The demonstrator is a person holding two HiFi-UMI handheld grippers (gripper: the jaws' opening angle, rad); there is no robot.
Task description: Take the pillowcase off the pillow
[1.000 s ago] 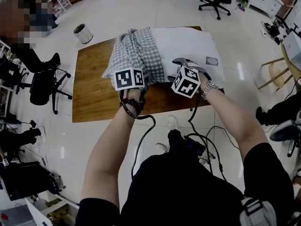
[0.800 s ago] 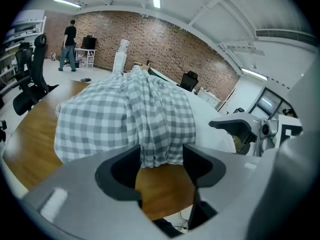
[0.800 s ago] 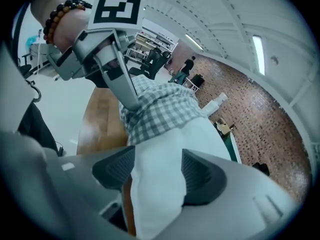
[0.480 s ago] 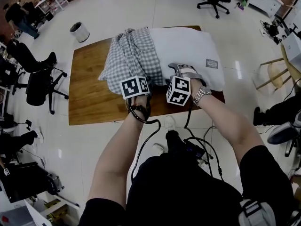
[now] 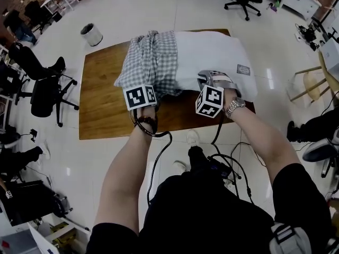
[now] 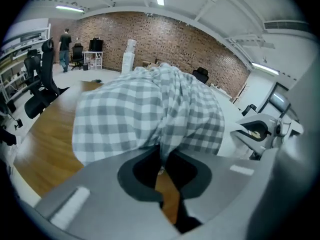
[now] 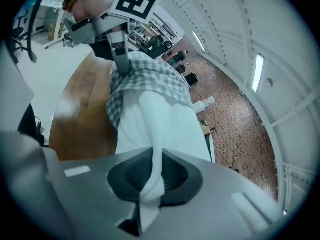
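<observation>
A white pillow (image 5: 212,54) lies on the wooden table (image 5: 100,99), its left half inside a grey-and-white checked pillowcase (image 5: 151,62) that is bunched up. My left gripper (image 6: 162,156) has just been closing and is shut on a fold of the pillowcase (image 6: 150,114) at its near edge. My right gripper (image 7: 152,176) has also just been closing and pinches a ridge of the bare white pillow (image 7: 160,124). In the head view the left gripper (image 5: 150,90) and the right gripper (image 5: 211,80) sit side by side at the pillow's near edge.
Black office chairs (image 5: 45,91) stand left of the table, and another chair (image 5: 243,1) stands beyond it. A round bin (image 5: 91,34) sits on the floor at the far left. Black cables (image 5: 159,142) hang from both grippers over the table's near edge.
The two marker cubes stand a little further apart than half a second ago; the left one has shifted left along the pillowcase's near edge. Pillow and pillowcase lie much as before.
</observation>
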